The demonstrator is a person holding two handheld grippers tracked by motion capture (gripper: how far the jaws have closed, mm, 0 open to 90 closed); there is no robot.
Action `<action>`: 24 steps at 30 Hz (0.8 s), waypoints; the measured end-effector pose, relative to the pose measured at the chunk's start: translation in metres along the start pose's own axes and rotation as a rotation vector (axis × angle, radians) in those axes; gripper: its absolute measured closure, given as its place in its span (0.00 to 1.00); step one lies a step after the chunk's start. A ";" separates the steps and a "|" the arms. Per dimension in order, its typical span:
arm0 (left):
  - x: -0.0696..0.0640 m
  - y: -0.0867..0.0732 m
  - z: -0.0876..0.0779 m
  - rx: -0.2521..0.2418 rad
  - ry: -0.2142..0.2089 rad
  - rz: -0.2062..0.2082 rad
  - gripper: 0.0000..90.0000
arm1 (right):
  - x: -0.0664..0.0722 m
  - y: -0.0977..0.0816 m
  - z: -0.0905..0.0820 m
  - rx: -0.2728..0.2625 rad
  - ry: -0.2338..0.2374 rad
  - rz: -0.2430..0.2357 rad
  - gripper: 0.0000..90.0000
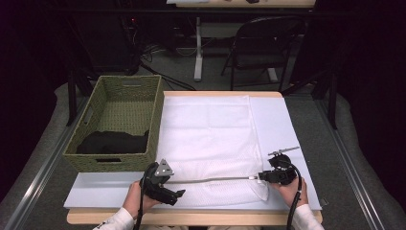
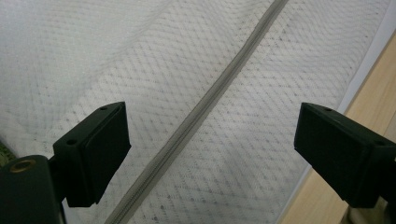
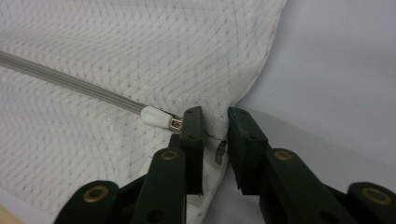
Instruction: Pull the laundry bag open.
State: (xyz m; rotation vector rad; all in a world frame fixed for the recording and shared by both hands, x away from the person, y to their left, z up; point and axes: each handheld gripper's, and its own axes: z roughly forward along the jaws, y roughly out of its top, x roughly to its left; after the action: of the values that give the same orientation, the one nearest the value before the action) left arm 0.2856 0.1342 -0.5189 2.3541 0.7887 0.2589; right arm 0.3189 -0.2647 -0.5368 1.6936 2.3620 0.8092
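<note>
A white mesh bag (image 1: 206, 129) lies flat on the table with a grey zipper (image 1: 215, 179) running along its near edge. My left gripper (image 1: 173, 188) hovers over the zipper's left end. In the left gripper view its jaws (image 2: 212, 140) stand wide open, with the zipper (image 2: 205, 100) crossing the mesh (image 2: 116, 60) between them. My right gripper (image 1: 262, 176) is at the zipper's right end. In the right gripper view its jaws (image 3: 215, 121) stand a narrow gap apart around the bag's edge and a small metal pull tab (image 3: 219, 151). The white zipper slider (image 3: 159, 117) sits just left of them.
A green woven basket (image 1: 110, 163) stands at the left with a black cloth (image 1: 112, 141) inside. A pale sheet (image 1: 282, 124) covers the wooden table (image 1: 191, 218) under the bag. A folding chair (image 1: 263, 43) stands on the floor beyond.
</note>
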 end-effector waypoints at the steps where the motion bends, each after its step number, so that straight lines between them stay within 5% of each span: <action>1: 0.000 0.000 0.000 -0.003 0.001 0.002 0.12 | 0.001 0.000 0.001 0.008 -0.004 0.009 0.81; 9: -0.009 0.011 0.008 -0.038 0.015 0.050 0.13 | 0.004 -0.001 0.002 0.001 -0.036 -0.019 0.87; 19: -0.024 0.042 0.026 -0.105 -0.029 0.148 0.09 | 0.003 0.002 -0.004 -0.021 0.021 -0.013 0.94; 24: -0.032 0.056 0.034 -0.131 -0.044 0.159 0.14 | 0.005 0.003 -0.009 -0.041 0.039 -0.030 0.94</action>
State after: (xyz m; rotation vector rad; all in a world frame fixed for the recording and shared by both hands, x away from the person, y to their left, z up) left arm 0.2993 0.0630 -0.5097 2.2925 0.5479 0.3155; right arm 0.3160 -0.2623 -0.5266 1.6376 2.3726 0.8870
